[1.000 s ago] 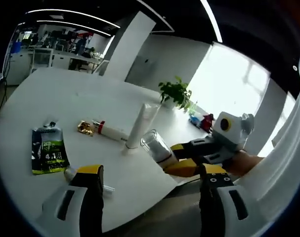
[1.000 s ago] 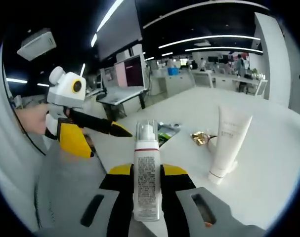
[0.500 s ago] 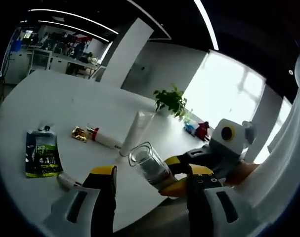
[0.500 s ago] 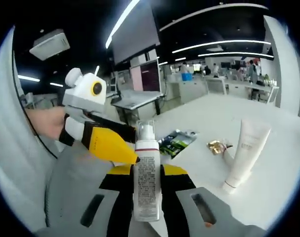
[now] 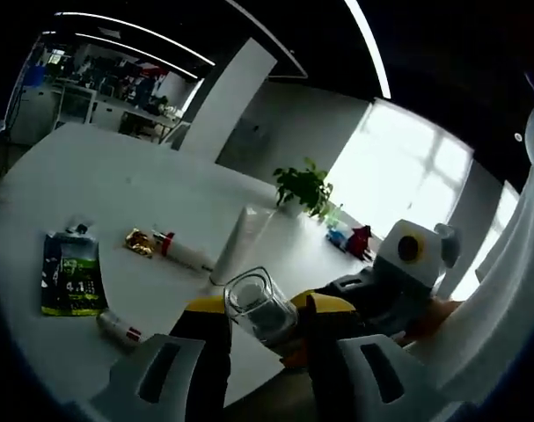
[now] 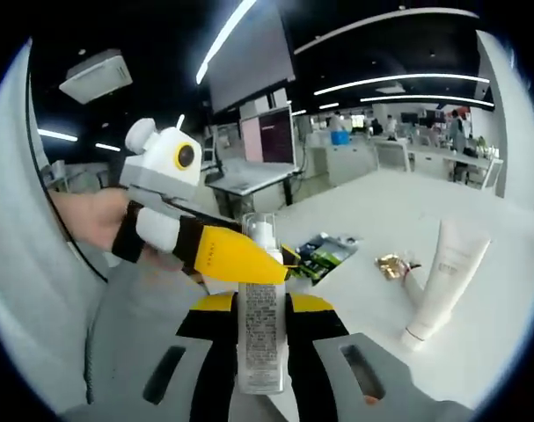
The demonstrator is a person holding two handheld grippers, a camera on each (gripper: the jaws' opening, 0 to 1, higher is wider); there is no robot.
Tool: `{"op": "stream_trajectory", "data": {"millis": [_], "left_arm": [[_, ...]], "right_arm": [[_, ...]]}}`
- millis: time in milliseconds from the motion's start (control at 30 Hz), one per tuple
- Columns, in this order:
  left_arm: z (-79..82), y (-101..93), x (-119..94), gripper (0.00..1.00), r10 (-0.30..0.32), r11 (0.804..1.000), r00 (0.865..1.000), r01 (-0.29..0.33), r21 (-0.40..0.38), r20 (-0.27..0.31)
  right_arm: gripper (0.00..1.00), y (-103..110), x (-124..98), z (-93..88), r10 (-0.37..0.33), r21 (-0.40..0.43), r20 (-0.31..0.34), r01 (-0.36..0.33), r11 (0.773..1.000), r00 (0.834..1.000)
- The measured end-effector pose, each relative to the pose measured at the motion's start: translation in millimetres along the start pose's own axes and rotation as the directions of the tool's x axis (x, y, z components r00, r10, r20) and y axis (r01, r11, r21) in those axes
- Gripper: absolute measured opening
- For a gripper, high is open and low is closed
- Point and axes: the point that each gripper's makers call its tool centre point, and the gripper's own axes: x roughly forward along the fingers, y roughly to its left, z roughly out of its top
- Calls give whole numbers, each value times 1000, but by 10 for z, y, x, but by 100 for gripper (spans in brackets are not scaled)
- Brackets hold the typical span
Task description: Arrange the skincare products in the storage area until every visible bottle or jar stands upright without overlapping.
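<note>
Both tongs meet at one clear pump bottle (image 6: 260, 330) held above the near edge of the white tabletop (image 5: 117, 189). In the right gripper view, the right tongs (image 6: 259, 338) pinch the bottle's body between their yellow-tipped jaws, label facing the camera and clear cap pointing away. From the left of that view the left tongs (image 6: 249, 264), held in a person's hand (image 6: 95, 220), reach in with a yellow jaw lying against the cap end of the bottle.

In the left gripper view the bottle's clear cap (image 5: 259, 308) sits between the left tongs' own jaws, which stand close on either side of it; whether they actually press on it I cannot tell. The right tongs (image 5: 354, 294) show just behind the cap.

Out on the tabletop, a white tube (image 5: 237, 249) stands upright on its cap. Just beside it a white bottle with a red band (image 5: 186, 256) lies on its side, with a small gold item (image 5: 140, 243) touching its far end. A dark green pouch (image 5: 69, 277) lies flat, well apart from those, and a small white tube (image 5: 119, 327) lies near the table edge. A potted plant (image 5: 306, 187) stands farther back.
</note>
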Motion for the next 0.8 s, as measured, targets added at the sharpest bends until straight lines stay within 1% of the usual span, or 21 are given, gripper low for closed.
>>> {"op": "stream_trajectory", "data": {"millis": [100, 267, 433, 467, 500, 533, 633, 700, 767, 800], "left_arm": [[14, 23, -8, 25, 6, 1000, 1000, -6, 12, 1], [58, -30, -14, 22, -6, 1000, 1000, 6, 6, 22], [105, -137, -18, 17, -43, 999, 998, 43, 8, 35], [121, -184, -19, 17, -65, 998, 997, 65, -10, 38], [124, -168, -20, 16, -54, 999, 998, 54, 1, 36], [129, -187, -23, 16, -64, 998, 998, 64, 5, 29], [169, -252, -44, 16, -99, 995, 995, 98, 18, 20], [203, -319, -64, 15, -130, 991, 991, 130, 45, 9], [259, -405, -89, 15, -175, 982, 985, 174, 78, 2], [295, -488, -111, 15, -223, 969, 975, 223, 104, -9]], "right_arm": [[20, -7, -8, 15, -2, 2, 1, 2, 1000, 1000], [21, -2, -12, 41, -3, 13, 4, 3, 1000, 1000], [21, 19, -1, 46, 5, 31, 8, -5, 1000, 1000], [21, 28, 2, 53, 10, 18, 13, -10, 1000, 1000], [21, 30, -1, 53, 10, 29, 14, -11, 1000, 1000], [21, 31, -7, 60, 14, 32, 20, -15, 999, 1000], [22, 62, -25, 112, 59, 57, 56, -62, 996, 997], [22, 98, -55, 165, 107, 49, 76, -111, 993, 991], [23, 103, -82, 216, 128, 44, 89, -132, 990, 988], [24, 165, -112, 276, 186, 23, 100, -190, 982, 977]]}}
